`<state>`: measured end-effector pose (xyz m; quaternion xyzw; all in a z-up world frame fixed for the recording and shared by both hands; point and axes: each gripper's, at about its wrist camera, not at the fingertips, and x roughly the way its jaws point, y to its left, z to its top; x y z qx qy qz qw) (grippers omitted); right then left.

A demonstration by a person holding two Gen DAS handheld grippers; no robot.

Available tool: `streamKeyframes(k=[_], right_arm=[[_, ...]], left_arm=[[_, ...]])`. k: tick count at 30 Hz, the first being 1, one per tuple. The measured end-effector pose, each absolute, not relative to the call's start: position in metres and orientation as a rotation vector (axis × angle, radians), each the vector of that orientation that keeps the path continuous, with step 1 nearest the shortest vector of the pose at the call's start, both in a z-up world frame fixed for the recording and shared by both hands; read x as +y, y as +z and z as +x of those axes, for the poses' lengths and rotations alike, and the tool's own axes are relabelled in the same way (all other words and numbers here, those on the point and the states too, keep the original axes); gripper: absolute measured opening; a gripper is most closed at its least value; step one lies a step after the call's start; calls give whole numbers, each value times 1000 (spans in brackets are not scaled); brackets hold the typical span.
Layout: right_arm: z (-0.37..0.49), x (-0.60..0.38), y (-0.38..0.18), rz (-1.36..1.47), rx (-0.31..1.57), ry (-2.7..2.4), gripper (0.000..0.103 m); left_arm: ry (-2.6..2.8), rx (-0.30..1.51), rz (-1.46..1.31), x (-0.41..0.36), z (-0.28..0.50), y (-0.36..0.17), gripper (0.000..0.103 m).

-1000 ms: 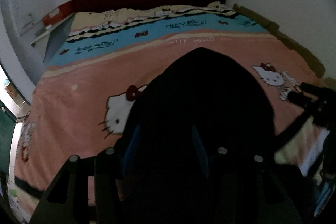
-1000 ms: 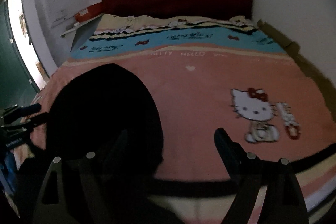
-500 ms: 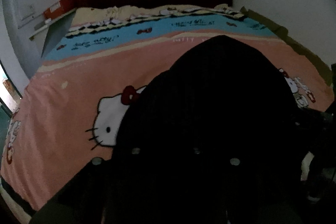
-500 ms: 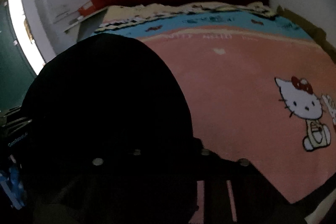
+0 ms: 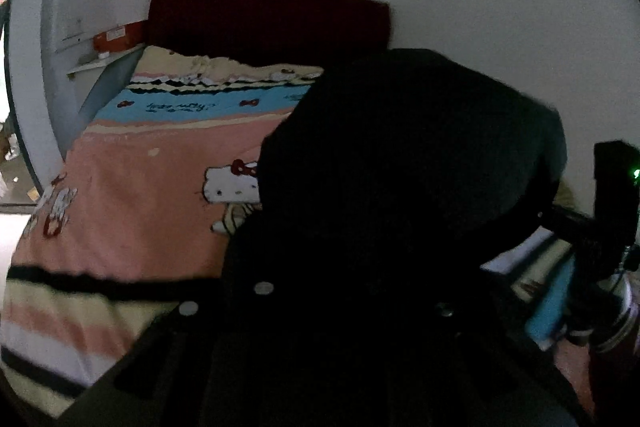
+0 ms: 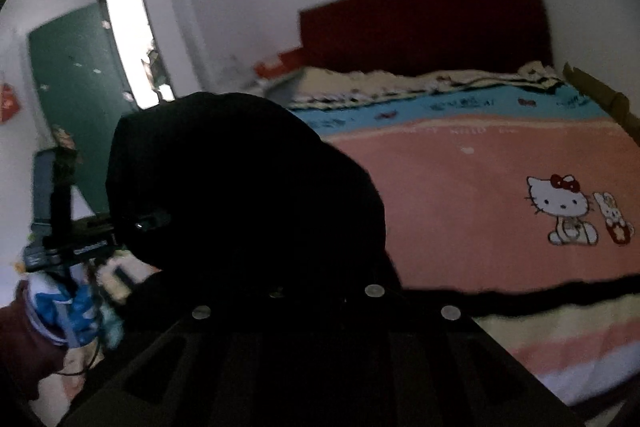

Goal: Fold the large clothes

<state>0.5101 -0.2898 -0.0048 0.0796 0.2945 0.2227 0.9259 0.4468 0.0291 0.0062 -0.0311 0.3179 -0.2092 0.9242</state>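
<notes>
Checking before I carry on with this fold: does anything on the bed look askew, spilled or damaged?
Nothing looks spilled or damaged. The black garment bulges up as a rounded mound between both shut grippers and hides their fingertips. The bedspread lies flat; its edge at the headboard is rumpled.

Black garment (image 5: 400,187) hides both tools' fingertips — bedspread (image 5: 152,211) partly covered.

Both grippers' jaws, standing apart a second ago, have just been closing and now appear shut on the black garment (image 5: 400,187), though the fingertips are lost in dark cloth. The garment, earlier lying flat on the pink cartoon-cat blanket (image 5: 132,211), now hangs lifted as a bulging mound. The left gripper (image 5: 352,291) and right gripper (image 6: 324,295) are raised, so both views show more wall, and a green door (image 6: 76,99) comes into the right wrist view.
</notes>
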Motion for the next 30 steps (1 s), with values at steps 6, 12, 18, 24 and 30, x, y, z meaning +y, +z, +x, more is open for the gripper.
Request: streamKeyframes(k=[6,12,18,24,30], right_arm=[[401,-304,-1,192,565,445,8],[328,-302,-48,242,644,425,9],[301,-299,-106,284,745,396,9],[322,-298,-119,255,771,365,9],[322,-294,-115,204,769,331,10]], left_arm=[[-496,645,-45,45,343,-2,9],[-524,690,-7,40,275,-54,9],[-481,637,28,34,245,-91,10],[-463,666,44,27,267,-104,12],[-420,689,118,21,276,-98,14]])
